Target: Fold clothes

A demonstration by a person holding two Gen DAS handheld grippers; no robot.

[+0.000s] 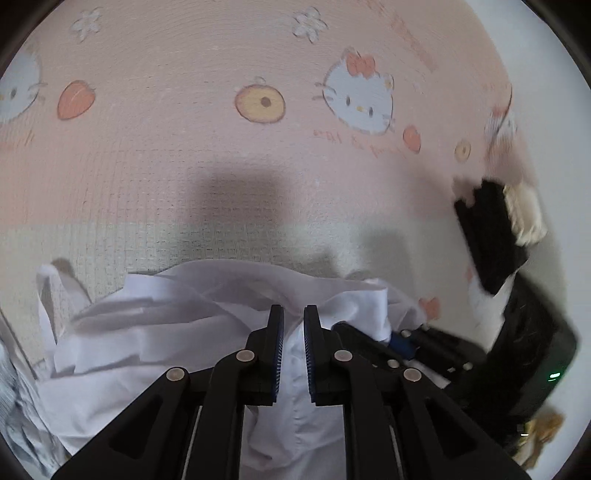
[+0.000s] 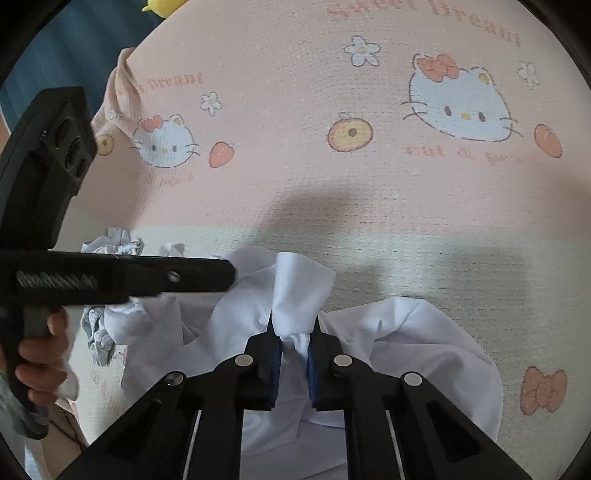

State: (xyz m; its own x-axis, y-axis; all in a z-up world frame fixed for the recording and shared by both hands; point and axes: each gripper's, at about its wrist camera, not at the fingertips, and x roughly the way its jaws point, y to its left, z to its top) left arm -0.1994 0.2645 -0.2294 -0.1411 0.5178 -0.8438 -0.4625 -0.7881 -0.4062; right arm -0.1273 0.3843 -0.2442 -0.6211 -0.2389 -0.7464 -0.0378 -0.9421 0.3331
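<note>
A white garment lies bunched on a pink cartoon-cat print sheet. My left gripper is nearly shut with white fabric between its blue pads. In the right wrist view my right gripper is shut on a fold of the same white garment, which stands up between the fingers. The left gripper reaches in from the left there, its tip on the cloth, a hand on its handle. The right gripper's body shows at the right of the left wrist view.
A crumpled pale blue-grey cloth lies left of the garment. A black and cream object sits at the sheet's right edge. A blue surface and a yellow thing lie beyond the sheet's far left corner.
</note>
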